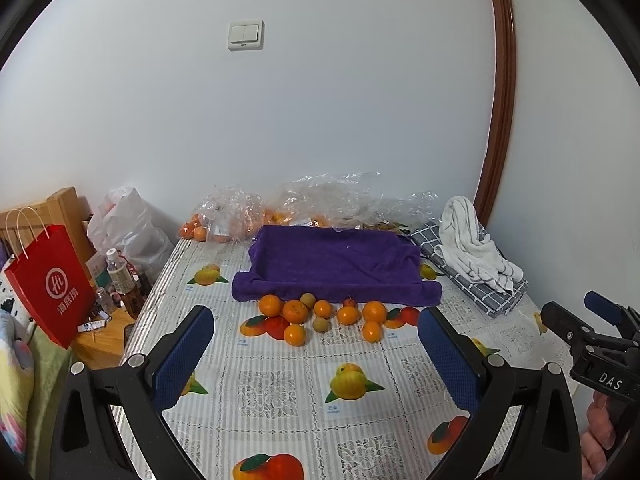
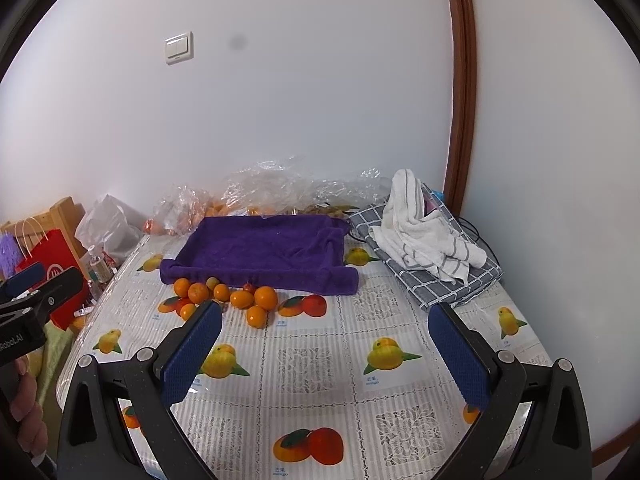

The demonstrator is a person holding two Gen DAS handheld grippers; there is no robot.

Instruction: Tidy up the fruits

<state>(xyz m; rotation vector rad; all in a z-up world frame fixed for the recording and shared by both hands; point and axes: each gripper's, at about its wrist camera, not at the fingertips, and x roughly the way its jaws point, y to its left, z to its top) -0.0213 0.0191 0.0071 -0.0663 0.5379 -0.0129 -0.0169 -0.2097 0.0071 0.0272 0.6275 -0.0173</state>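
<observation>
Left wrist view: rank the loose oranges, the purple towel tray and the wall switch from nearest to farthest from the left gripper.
1. loose oranges, on the tablecloth straight ahead of the left gripper.
2. purple towel tray, just behind them.
3. wall switch, high on the far wall.

Each black gripper has blue textured pads and silver screws.

Plush purple cloth tray, glossy patterned tablecloth, crinkled clear plastic bags, matt red paper bag
</observation>
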